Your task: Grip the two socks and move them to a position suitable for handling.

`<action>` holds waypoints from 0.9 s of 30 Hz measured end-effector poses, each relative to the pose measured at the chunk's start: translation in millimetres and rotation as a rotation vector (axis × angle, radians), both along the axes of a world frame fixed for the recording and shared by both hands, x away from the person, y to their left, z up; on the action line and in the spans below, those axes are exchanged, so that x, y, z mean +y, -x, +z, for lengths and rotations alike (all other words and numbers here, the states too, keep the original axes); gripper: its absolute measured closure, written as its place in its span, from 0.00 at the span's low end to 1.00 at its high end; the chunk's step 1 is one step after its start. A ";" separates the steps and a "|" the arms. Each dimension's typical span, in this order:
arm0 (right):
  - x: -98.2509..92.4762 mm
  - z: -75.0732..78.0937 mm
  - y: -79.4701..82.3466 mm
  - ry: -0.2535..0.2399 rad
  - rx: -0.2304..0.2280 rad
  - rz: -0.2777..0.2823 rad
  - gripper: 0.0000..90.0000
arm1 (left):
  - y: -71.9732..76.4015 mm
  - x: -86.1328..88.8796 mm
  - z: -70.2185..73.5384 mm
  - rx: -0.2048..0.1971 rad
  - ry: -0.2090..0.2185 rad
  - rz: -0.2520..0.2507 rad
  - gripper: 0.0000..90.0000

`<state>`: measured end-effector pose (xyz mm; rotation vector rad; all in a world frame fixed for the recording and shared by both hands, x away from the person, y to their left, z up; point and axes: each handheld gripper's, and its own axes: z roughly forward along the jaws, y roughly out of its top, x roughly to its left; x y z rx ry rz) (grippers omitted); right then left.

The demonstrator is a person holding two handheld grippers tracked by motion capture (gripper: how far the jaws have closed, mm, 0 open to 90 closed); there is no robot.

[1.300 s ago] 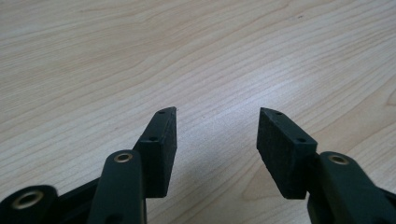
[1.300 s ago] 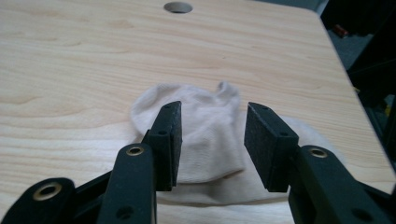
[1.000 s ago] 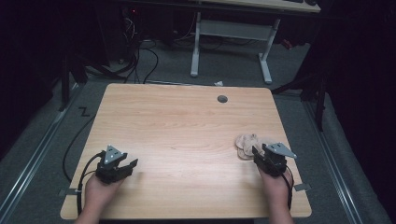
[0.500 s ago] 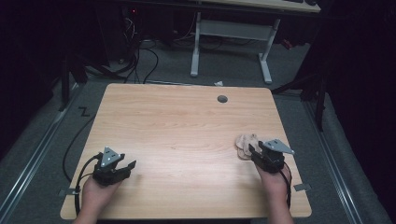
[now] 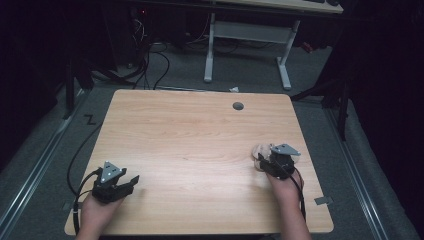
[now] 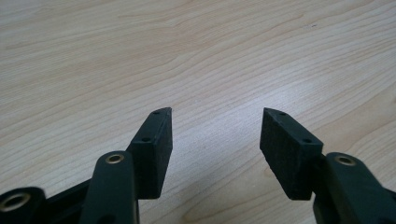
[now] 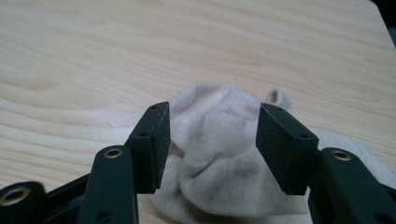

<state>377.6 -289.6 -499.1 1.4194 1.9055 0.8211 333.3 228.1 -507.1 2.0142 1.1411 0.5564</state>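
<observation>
High view: a person's two hands rest at the near edge of a pale wooden desk (image 5: 200, 130), each holding a black two-fingered gripper. The right gripper (image 5: 265, 161) sits at a crumpled cream sock (image 5: 261, 151) lying near the desk's right side, while the left gripper (image 5: 131, 181) rests over bare wood, well apart from the sock.

Seen from the right gripper view, the right gripper (image 7: 212, 140) has its fingers (image 7: 152, 144) standing wide apart, having just been opening. The sock (image 7: 219, 158) lies bunched on the wood between and just beyond them, its folds running under the gap and out past the farther fingertip. The pads do not press on the cloth; daylight of fabric shows between each pad and the sock's raised fold. A small rounded end of the sock pokes up just beyond the right-hand fingertip.

In the left gripper view, the left gripper (image 6: 215, 140) also has its fingers (image 6: 152, 149) spread wide, having just been opening, with only wood grain between them and ahead of the tips.

A round grey cable port (image 5: 238, 106) sits in the desk far ahead of both sets of fingers. Beyond the desk's far edge, a white-legged table frame (image 5: 247, 37) stands on the dark floor, with black cables (image 5: 150, 60) beside it.
</observation>
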 end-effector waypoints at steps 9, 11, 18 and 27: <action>1.4 -18.4 -9.6 0.100 0.072 -0.023 0.54 | -0.7 -1.9 -1.1 0.005 -0.004 -0.006 0.49; 0.7 -20.2 -9.3 0.098 0.078 -0.026 0.57 | -1.4 -2.9 -1.3 0.006 -0.007 -0.009 0.49; -6.2 -16.0 -5.0 0.060 0.055 -0.050 0.83 | -3.4 -5.5 -2.0 0.007 -0.005 -0.017 0.49; -11.6 -3.9 3.8 -0.014 -0.009 -0.037 0.89 | -3.7 -6.3 -2.2 0.007 -0.005 -0.020 0.49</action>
